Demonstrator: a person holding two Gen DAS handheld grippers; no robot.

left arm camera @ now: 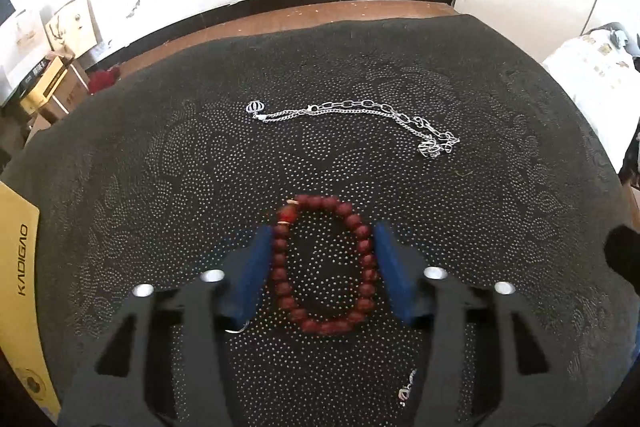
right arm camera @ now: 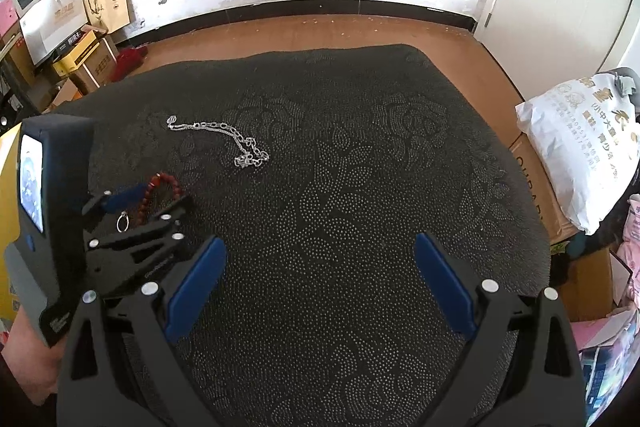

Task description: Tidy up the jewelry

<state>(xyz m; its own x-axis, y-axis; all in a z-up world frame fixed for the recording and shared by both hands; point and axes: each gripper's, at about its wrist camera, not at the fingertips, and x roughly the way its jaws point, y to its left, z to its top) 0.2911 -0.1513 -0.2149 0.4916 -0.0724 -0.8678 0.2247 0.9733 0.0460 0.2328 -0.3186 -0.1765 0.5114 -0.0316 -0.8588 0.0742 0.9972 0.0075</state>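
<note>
A dark red bead bracelet (left arm camera: 326, 265) lies on the black dotted cloth (left arm camera: 480, 227). My left gripper (left arm camera: 325, 229) is open, its blue fingers (left arm camera: 250, 273) on either side of the bracelet, the left one touching the beads. A silver chain (left arm camera: 352, 119) with a small crown charm lies farther away. A small silver ring (right arm camera: 122, 221) lies by the left gripper's base. In the right wrist view the left gripper (right arm camera: 160, 193) and bracelet (right arm camera: 162, 193) sit at the left, the chain (right arm camera: 224, 141) beyond. My right gripper (right arm camera: 320, 255) is open and empty above the cloth.
A yellow box (left arm camera: 18, 267) marked KADIGAO stands at the cloth's left edge. Cartons and paper bags (right arm camera: 68, 31) line the far left wall. A white printed sack (right arm camera: 580, 143) on a carton sits to the right. Wooden floor (right arm camera: 320, 31) lies beyond the cloth.
</note>
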